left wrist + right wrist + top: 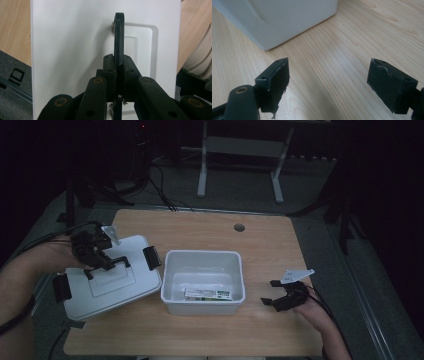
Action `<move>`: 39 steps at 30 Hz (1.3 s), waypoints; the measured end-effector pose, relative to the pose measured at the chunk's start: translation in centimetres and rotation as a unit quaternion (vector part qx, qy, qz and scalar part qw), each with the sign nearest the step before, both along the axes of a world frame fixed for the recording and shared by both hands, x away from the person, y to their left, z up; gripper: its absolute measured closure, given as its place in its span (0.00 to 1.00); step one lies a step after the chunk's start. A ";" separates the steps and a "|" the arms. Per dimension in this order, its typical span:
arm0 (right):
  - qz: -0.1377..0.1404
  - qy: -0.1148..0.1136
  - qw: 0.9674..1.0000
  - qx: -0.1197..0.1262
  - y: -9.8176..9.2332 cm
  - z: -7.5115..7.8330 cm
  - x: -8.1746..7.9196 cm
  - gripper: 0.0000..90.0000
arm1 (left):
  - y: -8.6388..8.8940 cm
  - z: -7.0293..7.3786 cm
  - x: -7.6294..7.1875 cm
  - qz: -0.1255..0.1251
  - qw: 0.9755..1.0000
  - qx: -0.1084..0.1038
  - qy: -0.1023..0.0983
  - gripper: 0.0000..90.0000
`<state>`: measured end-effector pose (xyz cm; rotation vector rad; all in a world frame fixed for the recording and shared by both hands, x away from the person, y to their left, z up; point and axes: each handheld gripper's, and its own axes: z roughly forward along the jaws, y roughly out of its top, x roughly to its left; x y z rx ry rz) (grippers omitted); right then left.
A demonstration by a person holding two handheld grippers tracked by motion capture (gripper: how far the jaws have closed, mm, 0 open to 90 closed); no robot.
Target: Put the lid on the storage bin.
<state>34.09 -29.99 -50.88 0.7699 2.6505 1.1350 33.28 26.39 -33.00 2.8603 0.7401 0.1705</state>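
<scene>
Black jaws of the left gripper pinch the lid's handle, left of frame; that thin grip could let the lid swing against the bin. Right gripper sits spread, empty.

We count one white lid with two black latches and one handle; one white bin; one packet inside; two grippers.

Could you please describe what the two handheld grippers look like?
The left gripper and right gripper are black, jointed linkages with brass-coloured pivot pins, ending in flat rectangular black pads with scuffed edges. Each carries a grey three-cornered plate on top and trails dark cables.
</scene>
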 end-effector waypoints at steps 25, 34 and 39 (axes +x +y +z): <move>0.007 -0.003 1.000 0.004 0.5 0.2 -0.1 0.20 | -4.7 2.4 0.9 -0.052 0.998 -0.027 -0.023 0.93; 0.007 -0.003 1.000 0.006 0.2 0.2 -0.3 0.20 | -7.6 2.1 1.7 -0.077 0.996 -0.028 -0.020 0.93; 0.006 -0.002 1.000 0.008 0.1 0.1 -0.4 0.20 | -8.9 2.0 2.1 -0.090 0.995 -0.027 -0.019 0.93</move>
